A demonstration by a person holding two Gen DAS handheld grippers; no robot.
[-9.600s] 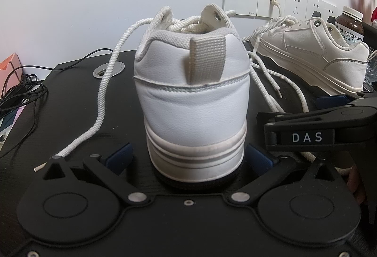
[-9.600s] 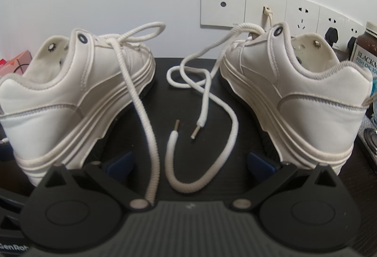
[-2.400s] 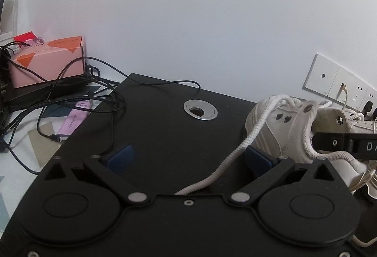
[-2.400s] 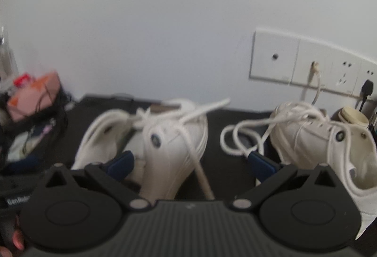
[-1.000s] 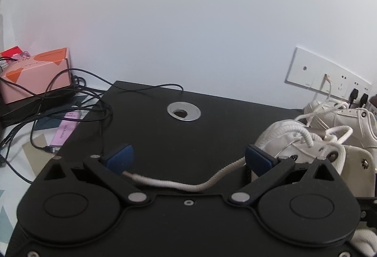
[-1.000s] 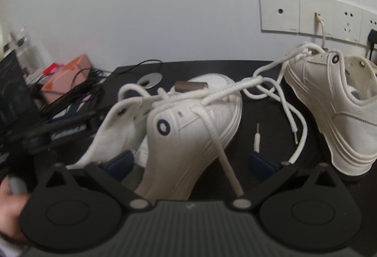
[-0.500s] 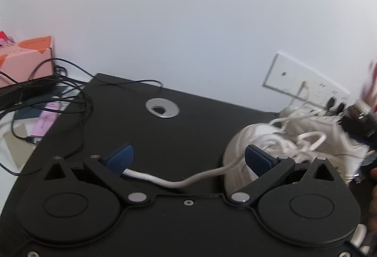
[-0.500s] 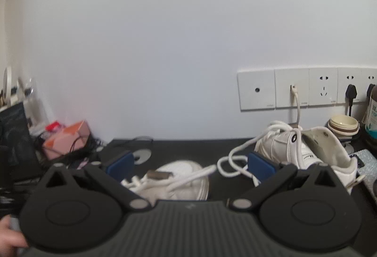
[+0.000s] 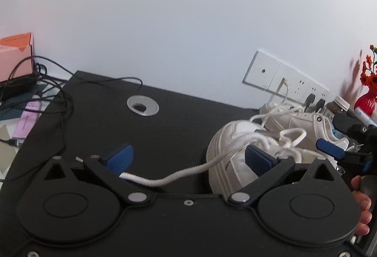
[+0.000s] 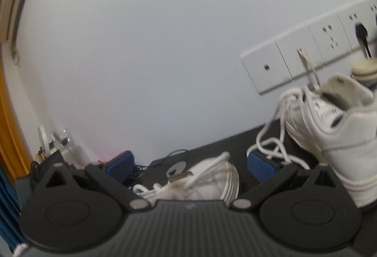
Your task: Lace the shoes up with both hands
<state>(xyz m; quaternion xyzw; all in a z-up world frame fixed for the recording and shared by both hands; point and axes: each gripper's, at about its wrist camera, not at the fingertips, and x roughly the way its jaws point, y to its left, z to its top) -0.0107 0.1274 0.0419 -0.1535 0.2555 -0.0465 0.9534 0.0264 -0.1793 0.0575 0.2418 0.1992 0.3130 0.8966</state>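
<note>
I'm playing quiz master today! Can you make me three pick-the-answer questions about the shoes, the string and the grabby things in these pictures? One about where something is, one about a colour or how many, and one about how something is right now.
1. Where does the lace lie in the left wrist view?
A. across the gap of the left gripper
B. hanging on the wall
C. inside the red vase

2. How many white shoes are on the black table?
A. one
B. two
C. four

3. How do the jaws of the right gripper stand?
A. shut on a lace
B. shut on a shoe
C. open, holding nothing

Answers:
1. A: the lace runs from the near shoe past the left blue pad, and the jaws are wide apart.
2. B: the near shoe and the far shoe behind it.
3. C: the blue pads stand far apart with nothing pinched.
</note>
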